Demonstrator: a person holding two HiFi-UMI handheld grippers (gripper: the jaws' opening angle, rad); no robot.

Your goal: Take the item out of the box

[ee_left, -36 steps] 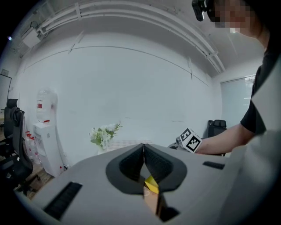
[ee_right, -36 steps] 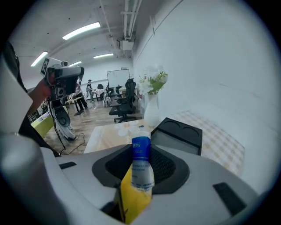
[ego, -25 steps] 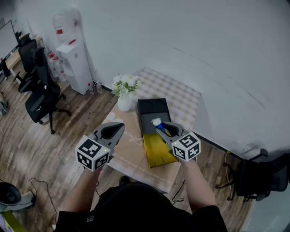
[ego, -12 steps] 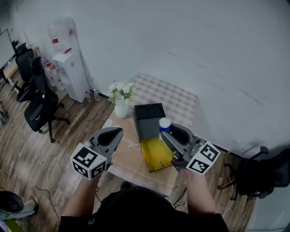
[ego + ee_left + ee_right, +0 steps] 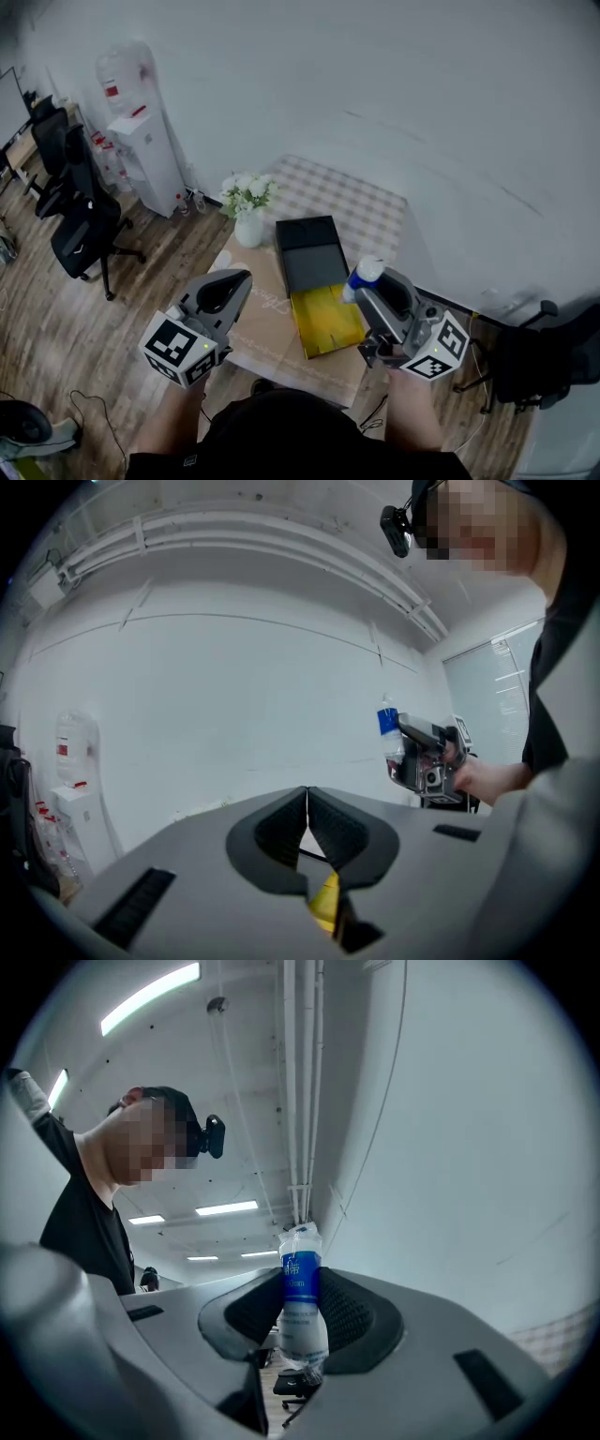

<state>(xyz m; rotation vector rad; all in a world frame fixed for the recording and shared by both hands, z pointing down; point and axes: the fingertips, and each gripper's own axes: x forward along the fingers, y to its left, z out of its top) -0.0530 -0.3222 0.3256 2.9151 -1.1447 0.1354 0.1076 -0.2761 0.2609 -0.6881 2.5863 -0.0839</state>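
An open black box (image 5: 311, 251) lies on the table, its yellow inner flap (image 5: 328, 317) folded toward me. My right gripper (image 5: 364, 284) is lifted above the box's right front corner, tilted upward and shut on a small clear bottle (image 5: 364, 273) with a blue label. In the right gripper view the bottle (image 5: 301, 1299) stands upright between the pads, its white top clear above them. My left gripper (image 5: 240, 277) hovers left of the box with its jaws closed together and nothing between them. In the left gripper view the jaw tips (image 5: 307, 794) meet, and the bottle (image 5: 387, 724) shows at the right.
A white vase of flowers (image 5: 247, 204) stands at the box's far left corner. A checked cloth (image 5: 356, 199) covers the far end of the table, brown paper (image 5: 272, 319) the near end. A water dispenser (image 5: 141, 131) and office chairs (image 5: 82, 225) stand at left; another chair (image 5: 544, 361) at right.
My right gripper has risen out of the box with the bottle, tipped upward and drawn back to the right. The left gripper has lifted a little and drifted left.
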